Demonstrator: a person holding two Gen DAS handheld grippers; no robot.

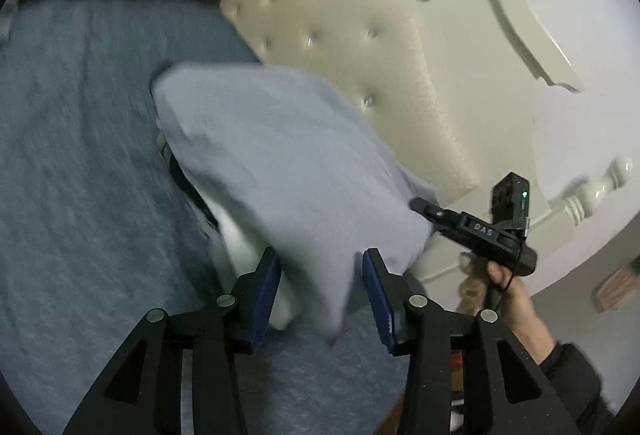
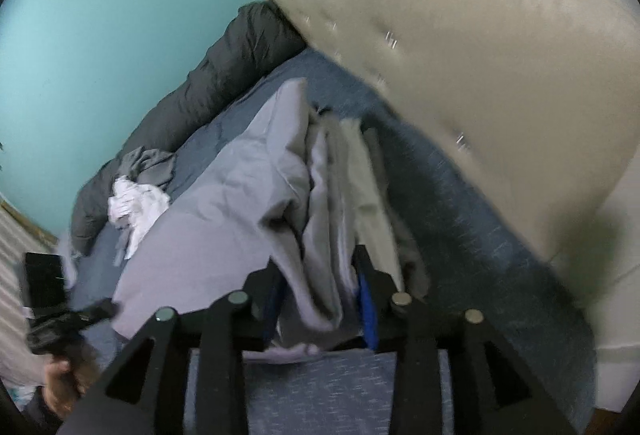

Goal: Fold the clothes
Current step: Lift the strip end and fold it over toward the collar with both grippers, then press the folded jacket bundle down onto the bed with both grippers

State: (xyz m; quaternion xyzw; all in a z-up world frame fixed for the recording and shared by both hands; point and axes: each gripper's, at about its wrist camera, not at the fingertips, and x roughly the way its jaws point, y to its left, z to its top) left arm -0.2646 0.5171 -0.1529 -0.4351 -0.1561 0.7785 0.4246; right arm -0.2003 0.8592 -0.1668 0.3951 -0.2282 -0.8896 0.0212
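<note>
Both tools stand partly open: left tool (image 1: 322, 267) with the grey folded garment (image 1: 280, 155) loose between its pads, right tool (image 2: 320, 283) likewise around its edge. It lies ahead on the bed (image 1: 80, 155), soft, light, floppy; best pinched at a folded corner.

Two grippers (image 1: 322, 283) (image 2: 320, 299), one folded grey garment (image 1: 280, 163) (stack beneath uncountable), one bed (image 1: 80, 155).
</note>
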